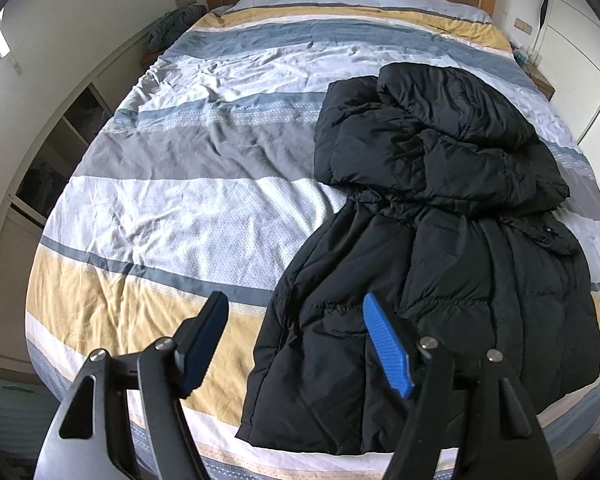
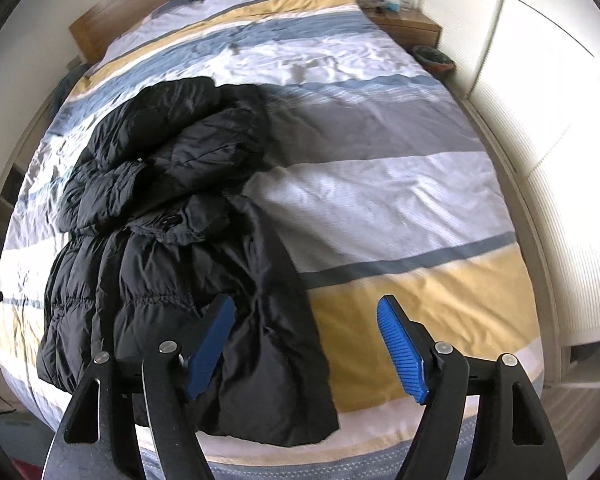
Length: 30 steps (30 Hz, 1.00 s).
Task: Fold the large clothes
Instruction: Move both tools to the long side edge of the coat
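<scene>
Claws, left claw (image 1: 296, 320) and right claw (image 2: 306, 322), hang released above the puffy black quilted coat (image 1: 440, 248) on the striped bed (image 1: 180, 208). Grab both bottom corners, probably the hem, and lift evenly.

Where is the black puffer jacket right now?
The black puffer jacket lies on the striped duvet, right of centre in the left wrist view, hem at the foot edge.

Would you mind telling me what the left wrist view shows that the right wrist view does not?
Only the left wrist view shows the open shelving beside the bed and a dark green garment near the headboard. Only the right wrist view shows the wooden nightstand, the round basket below it, and the white wardrobe doors. Both show the black puffer coat on the striped duvet, with each gripper's fingers open above it.
</scene>
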{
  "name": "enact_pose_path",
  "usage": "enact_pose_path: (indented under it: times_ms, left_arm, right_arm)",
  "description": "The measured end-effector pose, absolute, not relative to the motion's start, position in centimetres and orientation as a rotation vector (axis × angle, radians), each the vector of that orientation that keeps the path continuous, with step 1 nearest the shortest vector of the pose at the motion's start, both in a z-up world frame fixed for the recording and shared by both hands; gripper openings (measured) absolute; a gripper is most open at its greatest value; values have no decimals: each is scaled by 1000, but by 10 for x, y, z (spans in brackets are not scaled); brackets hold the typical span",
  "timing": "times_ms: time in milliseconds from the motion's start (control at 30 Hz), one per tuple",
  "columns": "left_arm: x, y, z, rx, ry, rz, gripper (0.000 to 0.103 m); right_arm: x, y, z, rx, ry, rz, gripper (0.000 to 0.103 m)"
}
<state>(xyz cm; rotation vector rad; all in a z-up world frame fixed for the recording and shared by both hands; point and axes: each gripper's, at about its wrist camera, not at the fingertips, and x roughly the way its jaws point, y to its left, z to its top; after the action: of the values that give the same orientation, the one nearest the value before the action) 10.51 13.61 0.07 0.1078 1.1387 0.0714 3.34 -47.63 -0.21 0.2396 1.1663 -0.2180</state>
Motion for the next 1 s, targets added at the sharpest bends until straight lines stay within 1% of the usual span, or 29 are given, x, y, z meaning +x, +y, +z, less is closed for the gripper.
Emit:
enact_pose_path:
  times_ms: [233,367,500,633,1000]
  left_arm:
    - [107,136,0,97,1145,70,69]
    - [108,140,-7,92,1148,71,70]
    - [105,145,-21,89,1169,77,77]
    - [99,153,-37,84,1193,86,77]
    - [92,174,-58,70,1236,113,77]
  right_arm:
    - [16,-490,-6,271,1198,-261,79]
    - [13,-490,-13,265,1232,-267,84]
    - [11,-489,-24,267,1277,-275,85]
    - [11,-487,-38,269,1323,-291,91]
    - [9,-477,-67,268,1403,-292,96]
